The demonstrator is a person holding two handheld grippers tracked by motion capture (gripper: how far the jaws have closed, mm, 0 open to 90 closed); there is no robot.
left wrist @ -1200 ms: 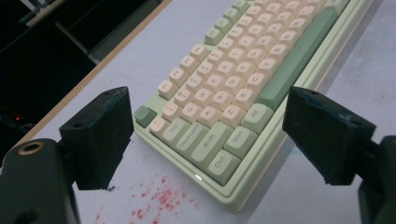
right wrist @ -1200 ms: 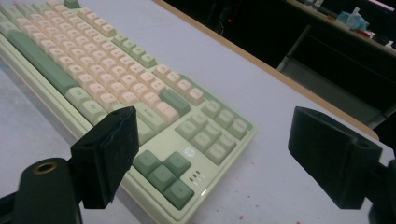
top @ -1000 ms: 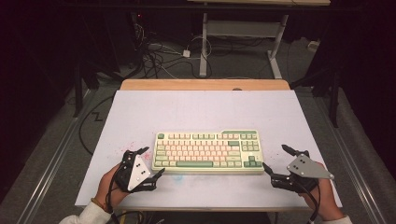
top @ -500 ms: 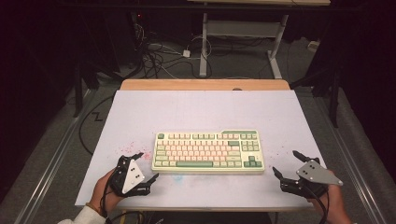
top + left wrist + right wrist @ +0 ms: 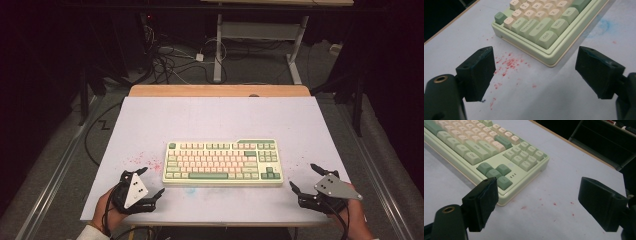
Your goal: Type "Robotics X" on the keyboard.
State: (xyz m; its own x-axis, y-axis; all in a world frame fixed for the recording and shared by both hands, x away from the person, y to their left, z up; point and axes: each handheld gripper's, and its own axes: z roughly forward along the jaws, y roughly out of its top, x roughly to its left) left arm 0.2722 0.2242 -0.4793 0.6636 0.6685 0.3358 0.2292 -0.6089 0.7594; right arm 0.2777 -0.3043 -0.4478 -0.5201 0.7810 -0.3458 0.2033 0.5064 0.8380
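Observation:
A pale green keyboard [image 5: 223, 161] with cream and green keys lies flat in the middle of the white table [image 5: 220, 115]. My left gripper [image 5: 150, 181] hovers off its front left corner, open and holding nothing. In the left gripper view that gripper [image 5: 536, 72] points at the keyboard's Ctrl corner [image 5: 546, 37]. My right gripper [image 5: 305, 179] is off the front right corner, also open and holding nothing. In the right gripper view that gripper [image 5: 539, 202] frames the keyboard's arrow-key corner [image 5: 499, 173].
Red specks [image 5: 145, 161] stain the table left of the keyboard, and a faint blue smudge [image 5: 190, 190] lies in front of it. A wooden strip [image 5: 220, 90] edges the far side. Cables [image 5: 170, 60] and a metal frame [image 5: 260, 35] stand on the floor beyond.
Both grippers have drawn back toward the near table edge and slightly outward, away from the keyboard. The keyboard has not moved.

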